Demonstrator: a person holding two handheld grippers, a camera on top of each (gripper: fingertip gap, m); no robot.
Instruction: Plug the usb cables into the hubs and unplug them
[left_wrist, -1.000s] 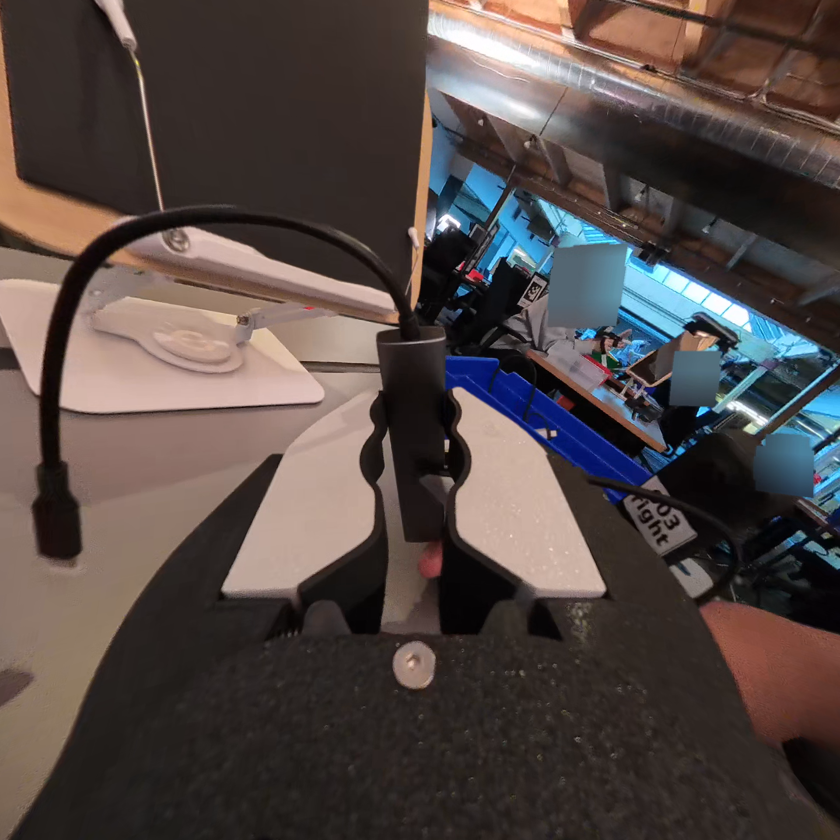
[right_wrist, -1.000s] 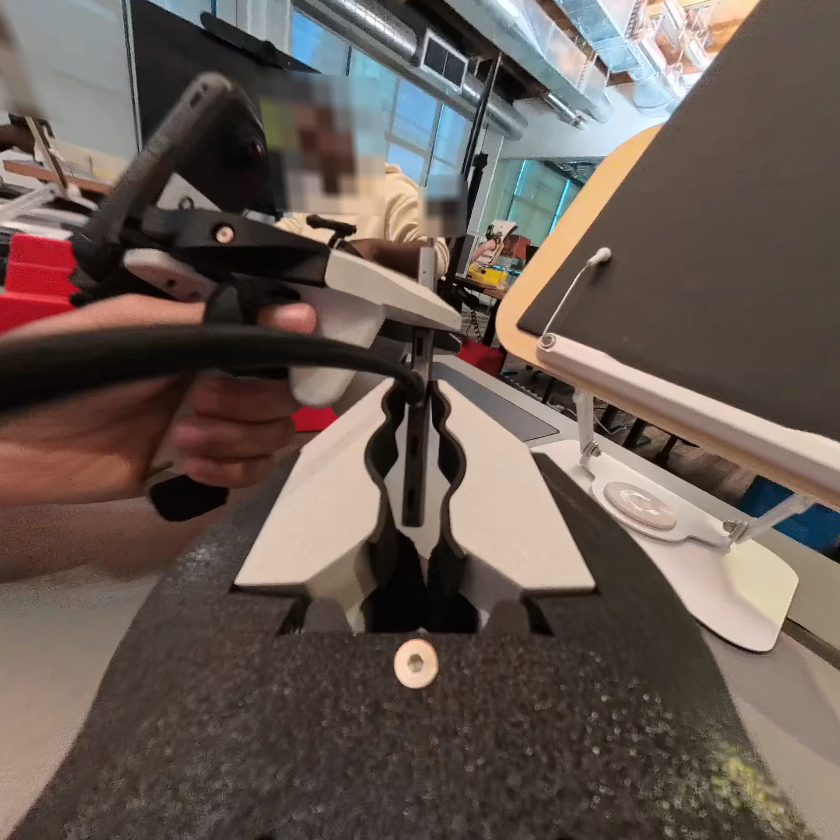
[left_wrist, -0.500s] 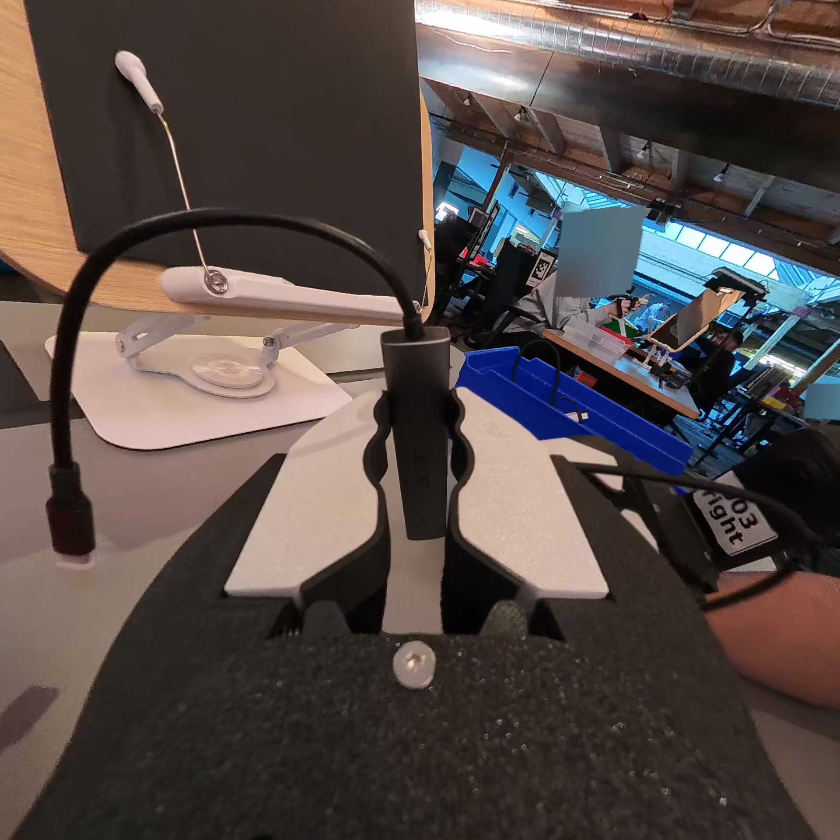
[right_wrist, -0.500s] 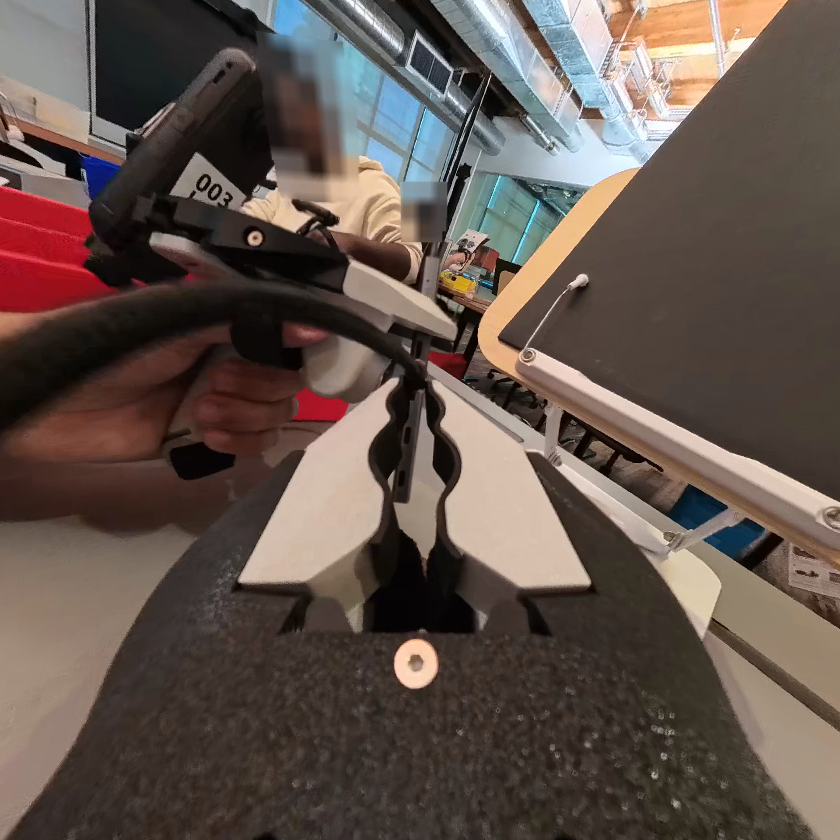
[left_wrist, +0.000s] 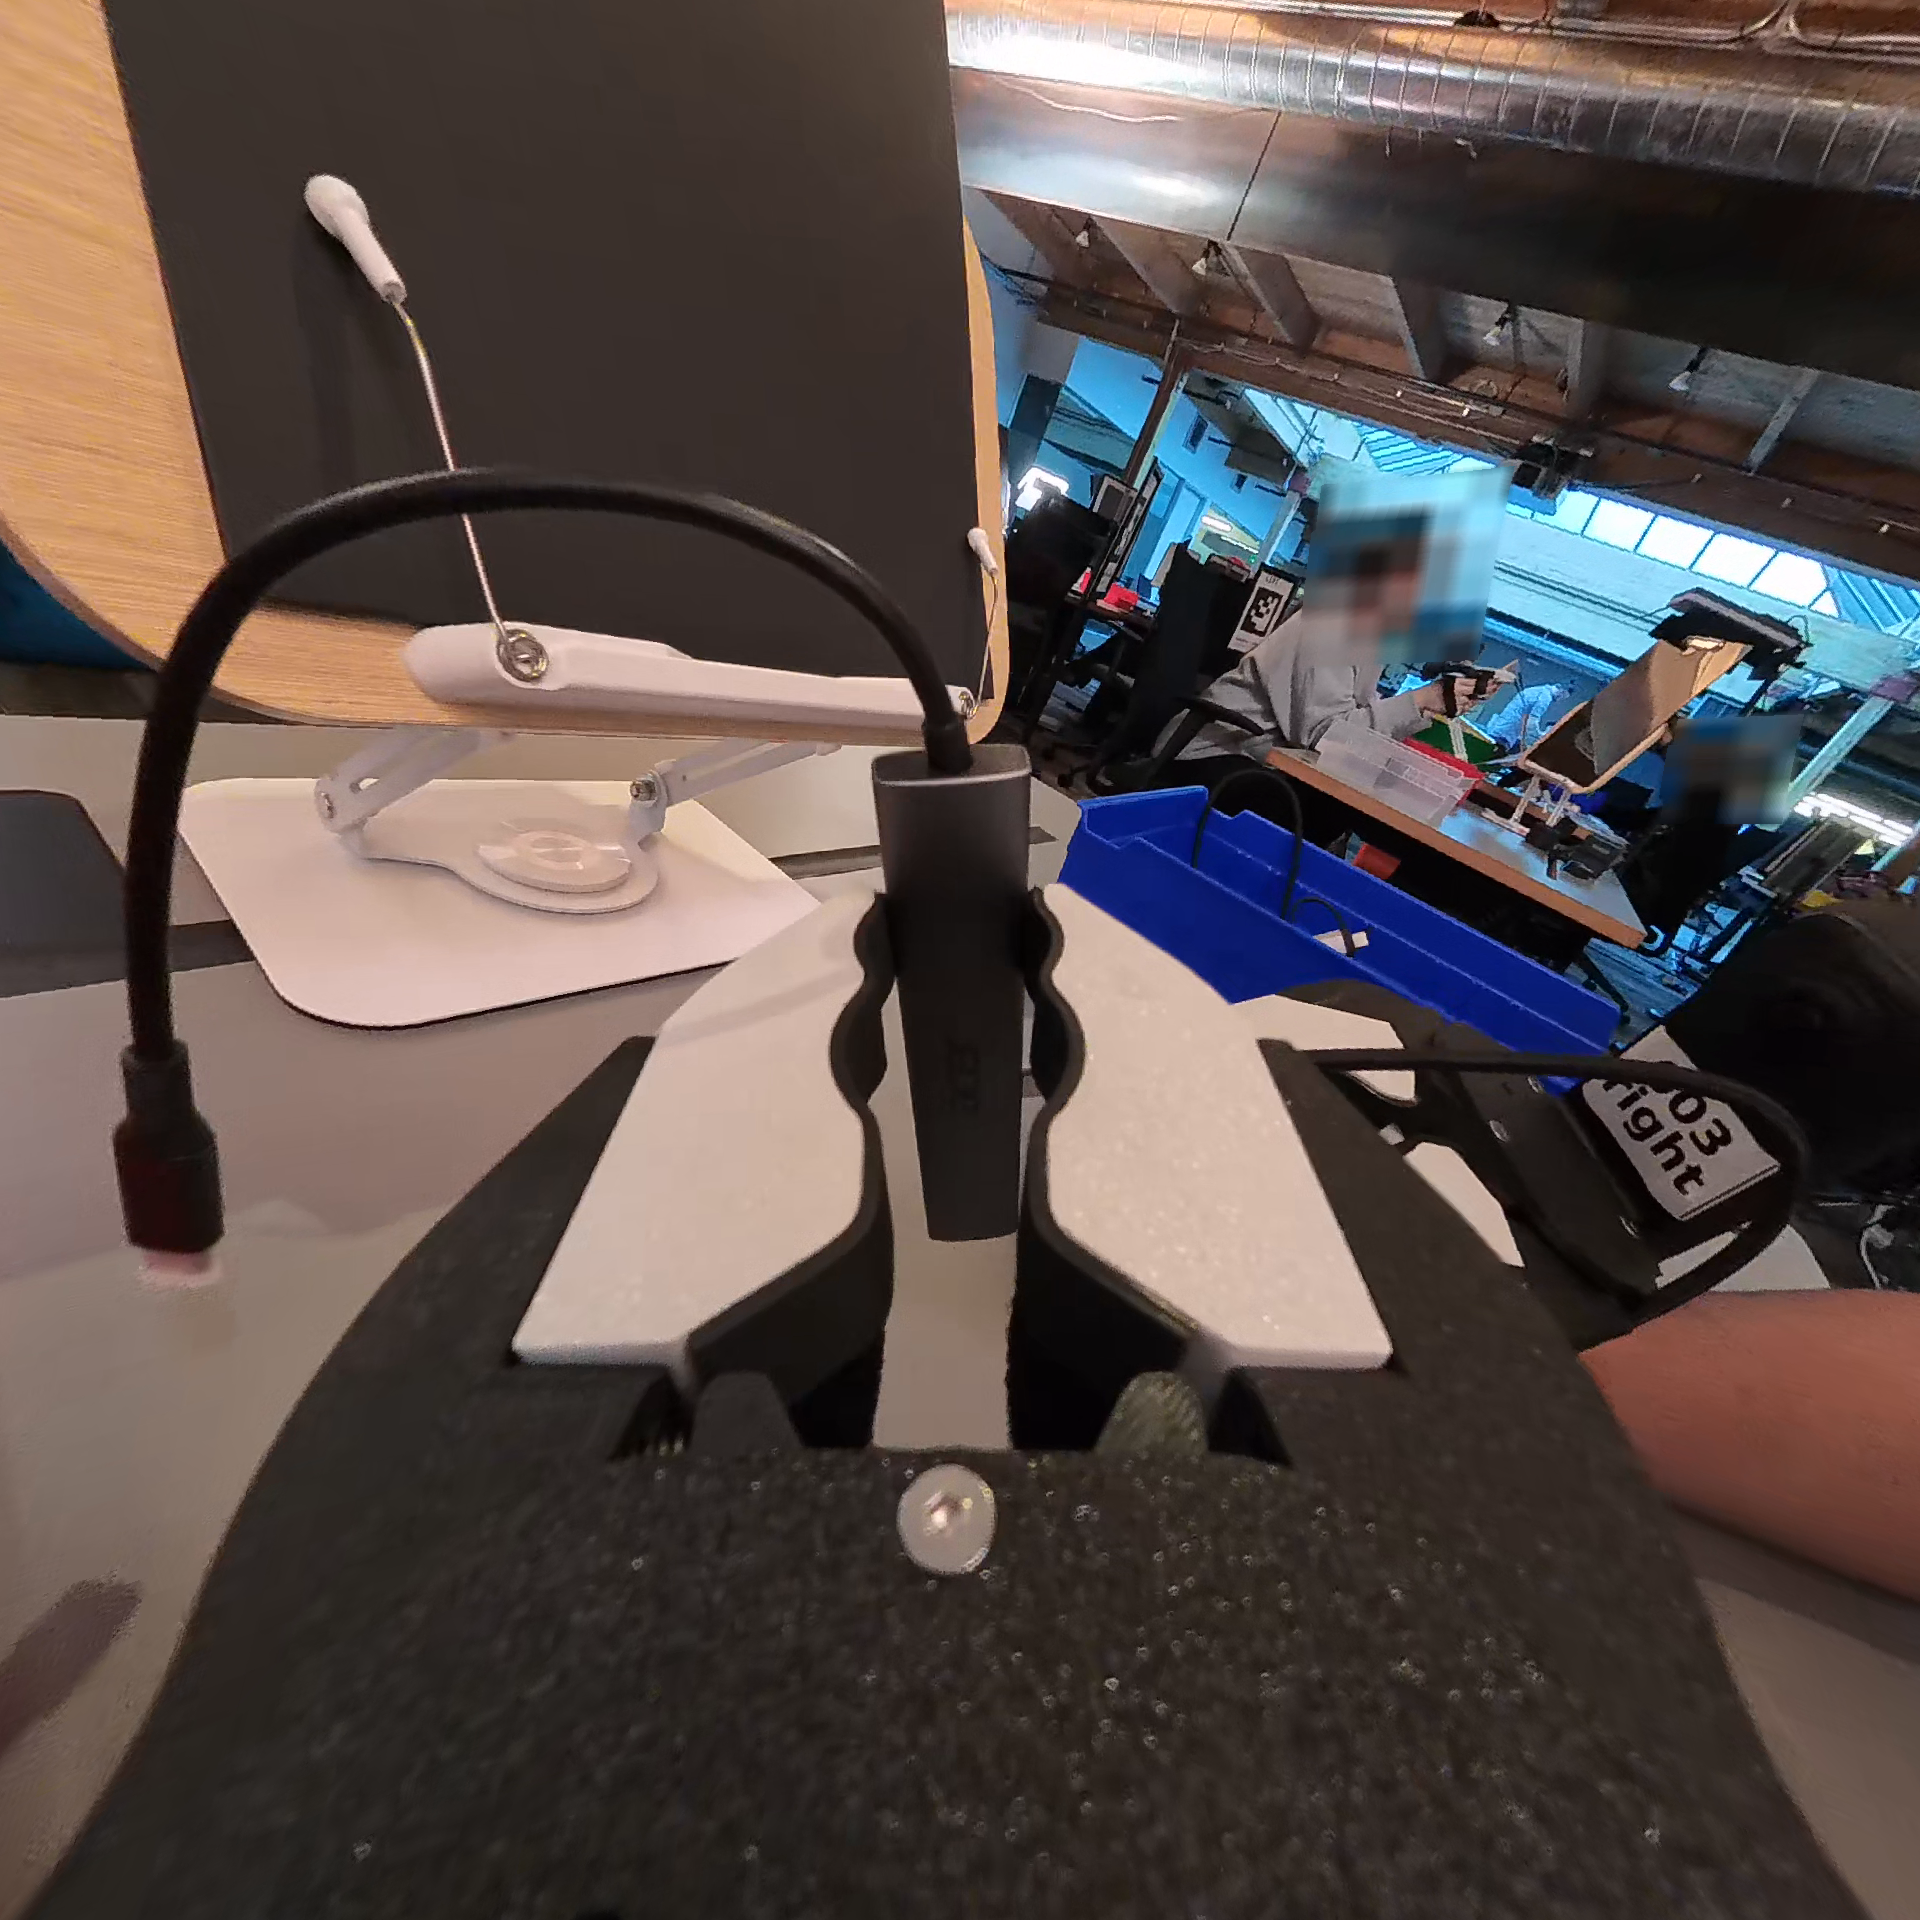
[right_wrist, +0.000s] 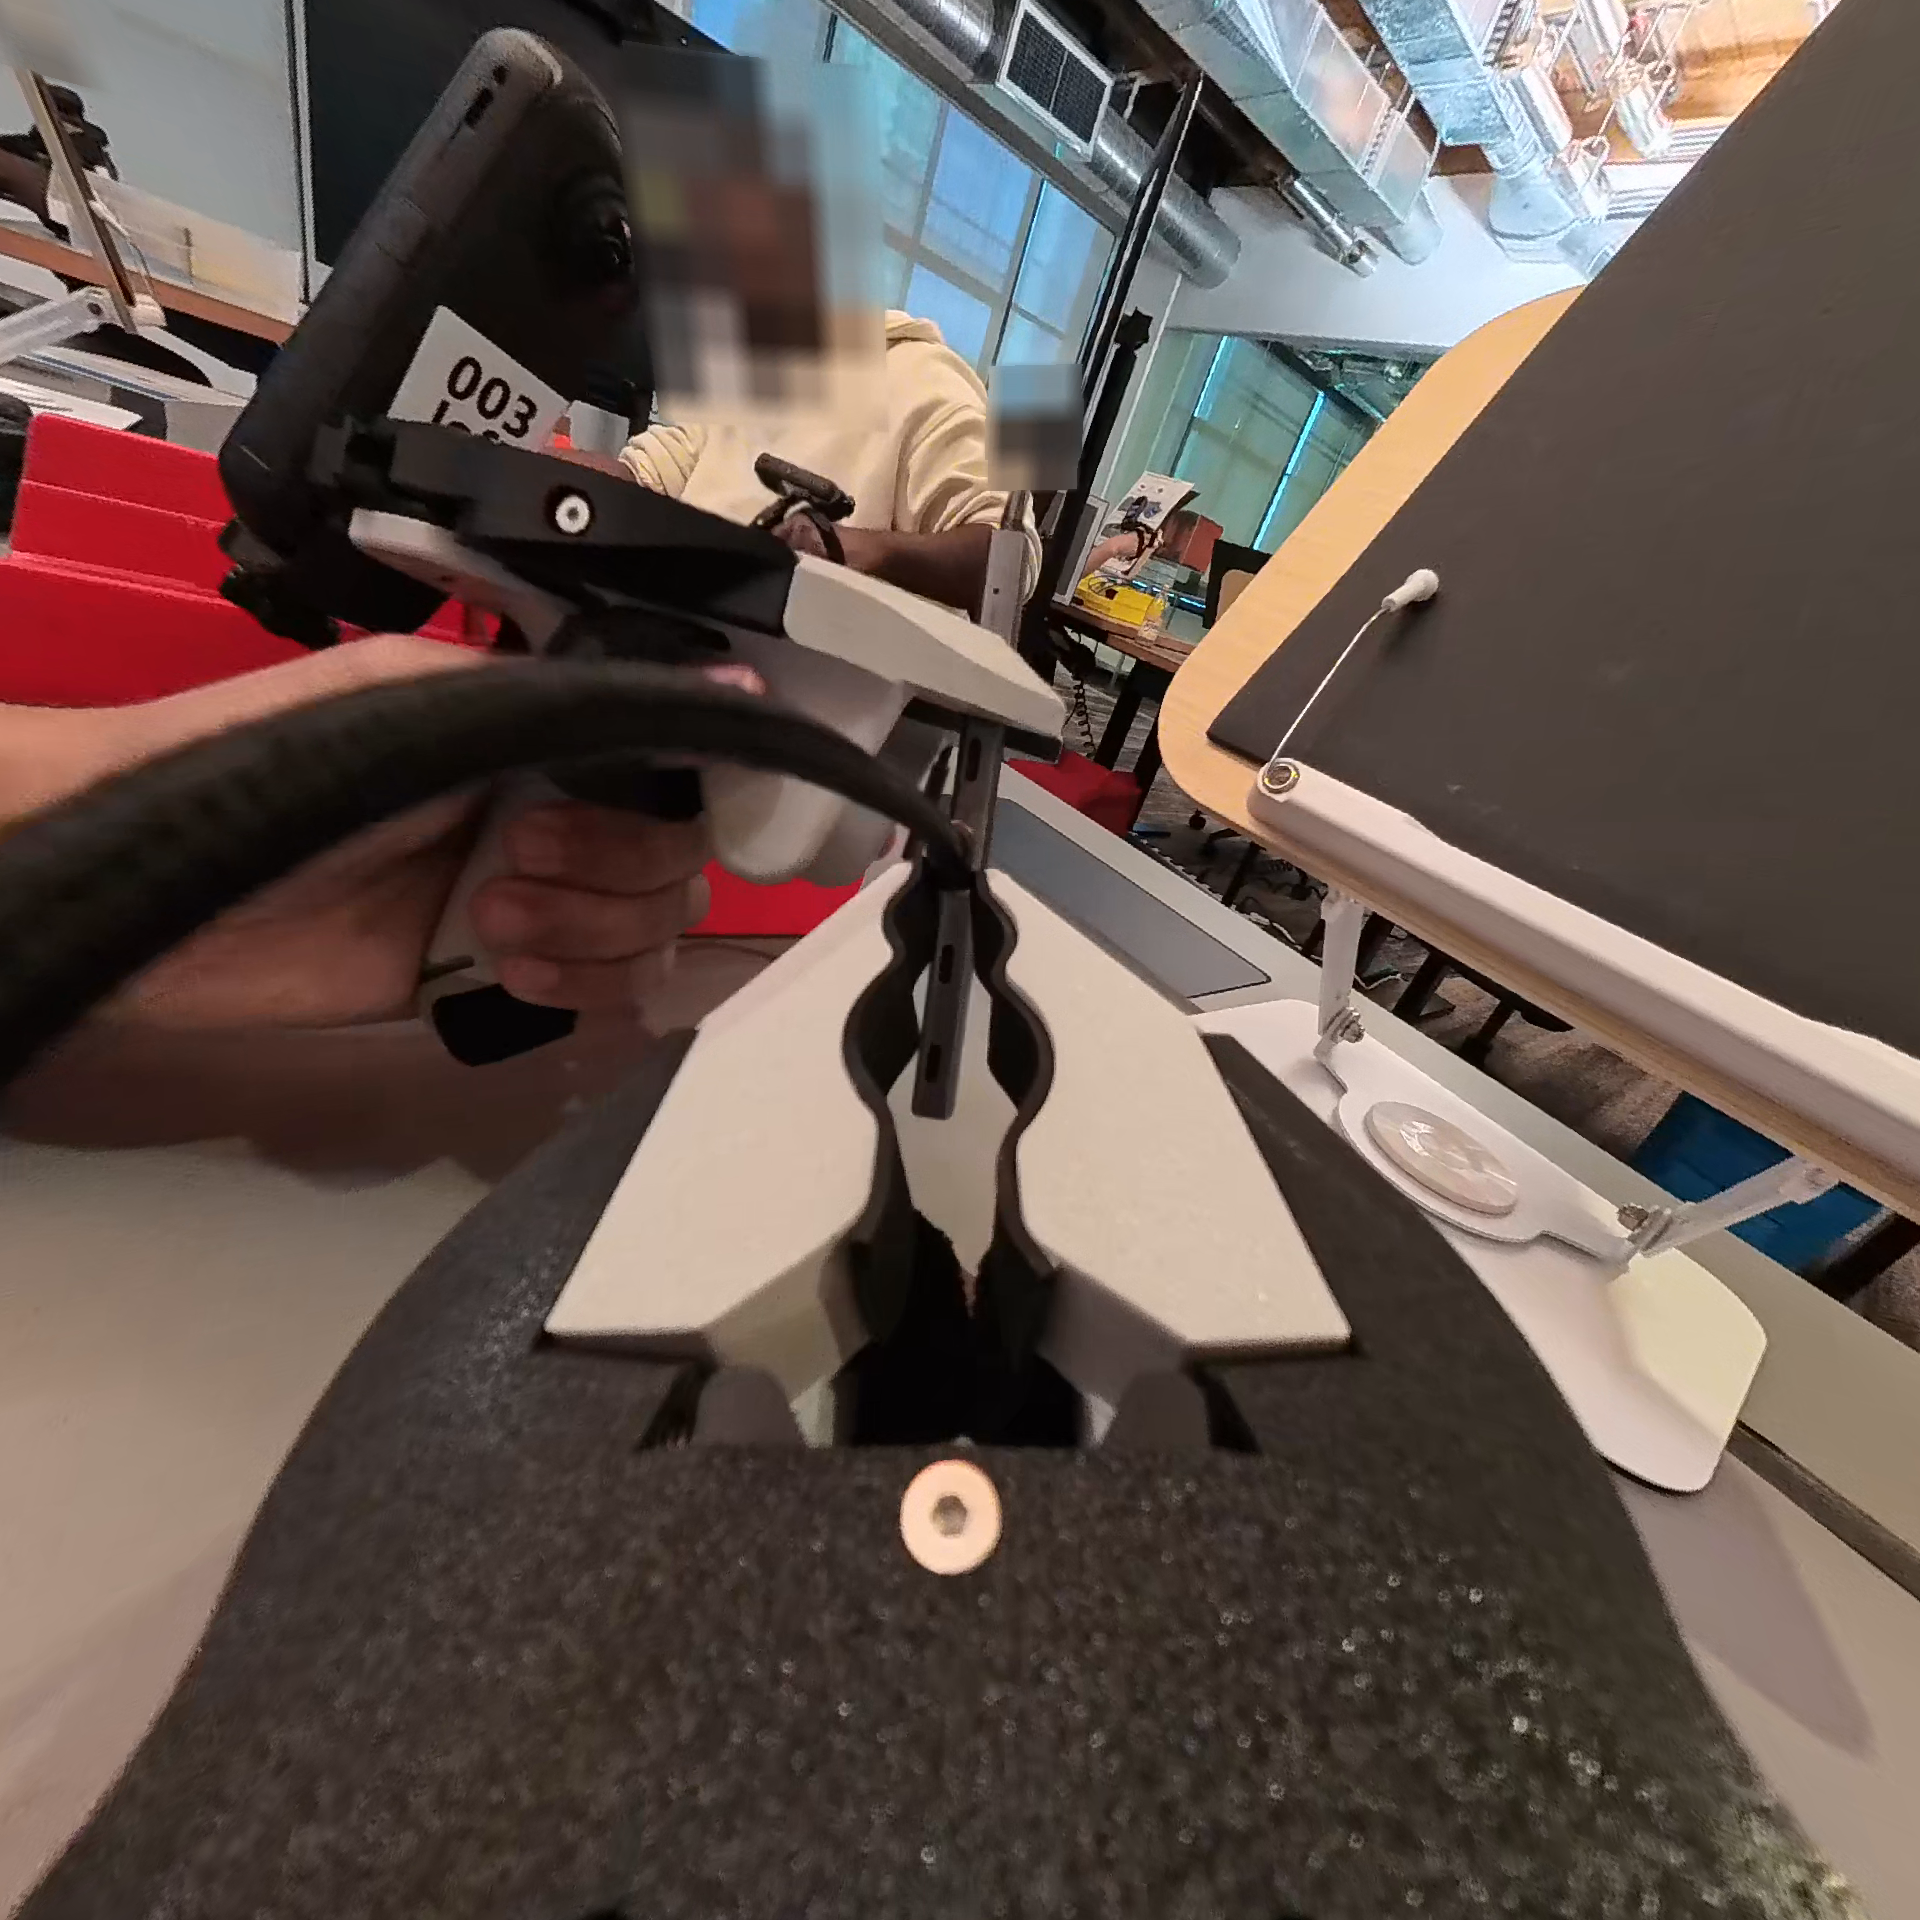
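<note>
Left gripper (left_wrist: 956, 997) pinching slim grey metal hub (left_wrist: 961, 997) upright — black cable (left_wrist: 436, 499) arcs off top, plug (left_wrist: 166, 1174) dangling free over grey table (left_wrist: 343, 1122). Right gripper (right_wrist: 951, 997) flanks hub's thin edge; cannot tell if gripping. White tilted book stand (left_wrist: 499, 883) just behind hub.

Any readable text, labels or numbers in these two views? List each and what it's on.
Not transcribing writing; its carriers:
White black-printed tag: on right hand-held gripper, on its body.
White black-printed sticker: on left hand-held gripper, on its body.
Faint mark on slim grey metal hub: too faint to read.
Black-and-white square marker, background: pattern, no words.
</note>
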